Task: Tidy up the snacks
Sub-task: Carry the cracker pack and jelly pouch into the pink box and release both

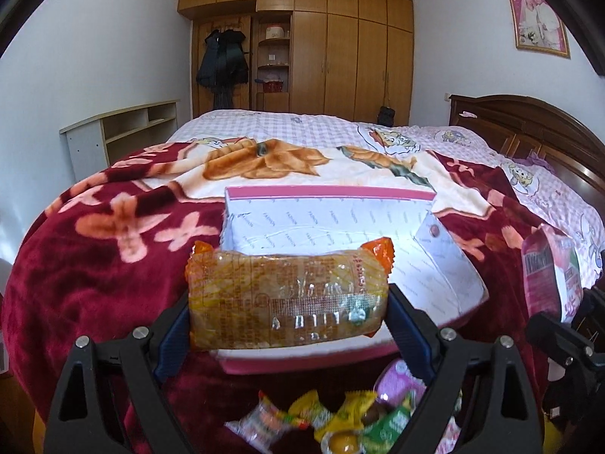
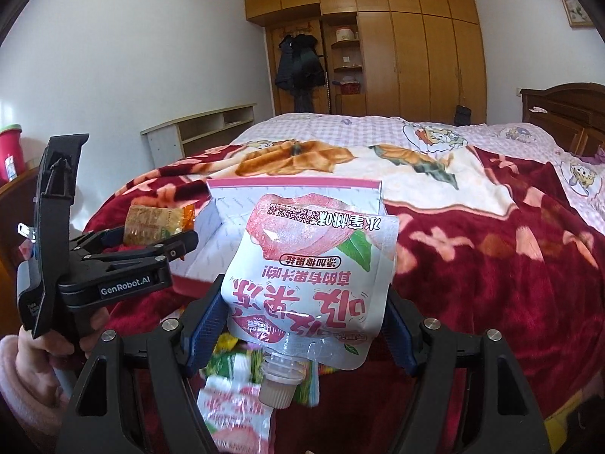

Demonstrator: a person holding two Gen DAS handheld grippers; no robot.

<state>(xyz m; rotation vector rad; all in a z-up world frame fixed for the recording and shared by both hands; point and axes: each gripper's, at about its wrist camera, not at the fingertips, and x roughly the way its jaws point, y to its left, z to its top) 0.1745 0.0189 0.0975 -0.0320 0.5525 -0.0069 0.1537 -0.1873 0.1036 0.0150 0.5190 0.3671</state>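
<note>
My left gripper (image 1: 288, 302) is shut on an orange packet of biscuits (image 1: 287, 299), held crosswise above the bed; the same packet (image 2: 151, 223) shows in the right wrist view in that gripper (image 2: 147, 242). My right gripper (image 2: 308, 302) is shut on a pink-and-white peach jelly pouch (image 2: 310, 268), spout cap down; the pouch (image 1: 548, 272) also shows at the right edge of the left wrist view. Beyond both lies an open white box with a pink rim (image 1: 329, 219), its flap hanging to the right. A pile of loose snacks (image 1: 340, 420) lies below the grippers.
A red floral blanket (image 1: 94, 257) covers the near end of the bed, with a pink checked sheet (image 1: 302, 125) behind. A wooden headboard (image 1: 529, 128) stands at right, a wardrobe (image 1: 340, 49) at the back, a low shelf unit (image 1: 124, 128) at left. A person's hand (image 2: 41, 344) holds the left gripper.
</note>
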